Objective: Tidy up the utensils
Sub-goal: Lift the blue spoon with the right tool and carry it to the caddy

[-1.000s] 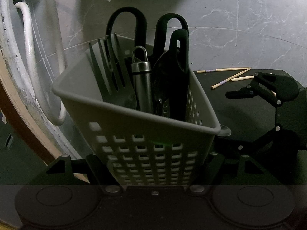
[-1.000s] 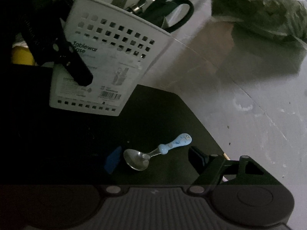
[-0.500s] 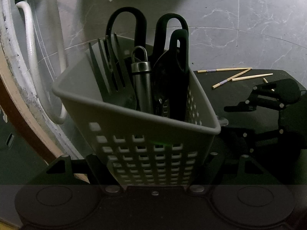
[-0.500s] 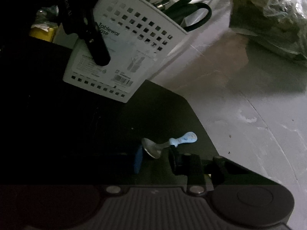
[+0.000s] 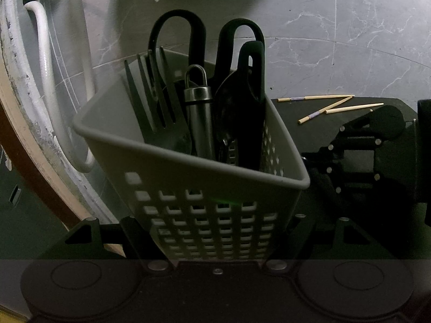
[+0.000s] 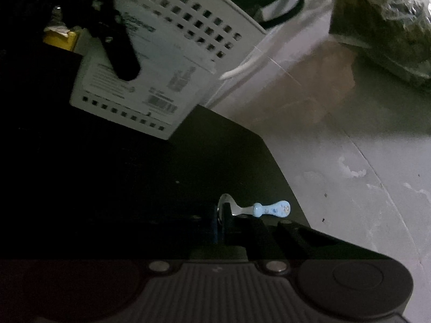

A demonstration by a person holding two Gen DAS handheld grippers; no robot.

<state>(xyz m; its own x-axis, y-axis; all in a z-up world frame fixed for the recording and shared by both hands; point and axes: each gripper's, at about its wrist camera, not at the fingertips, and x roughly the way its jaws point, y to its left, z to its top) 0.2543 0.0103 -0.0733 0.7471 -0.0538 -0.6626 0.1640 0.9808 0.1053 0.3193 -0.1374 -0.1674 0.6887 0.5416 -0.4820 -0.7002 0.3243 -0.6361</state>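
Getting this right means lifting the little spoon (image 6: 243, 209), pinched at its bowl by the right gripper (image 6: 223, 216) fingers just right of the caddy (image 5: 204, 188) the left gripper (image 5: 212, 245) fingers clamp, and dropping it in bowl-first.

Basket (image 6: 172, 62) label — print and barcode blurred — nothing legible.
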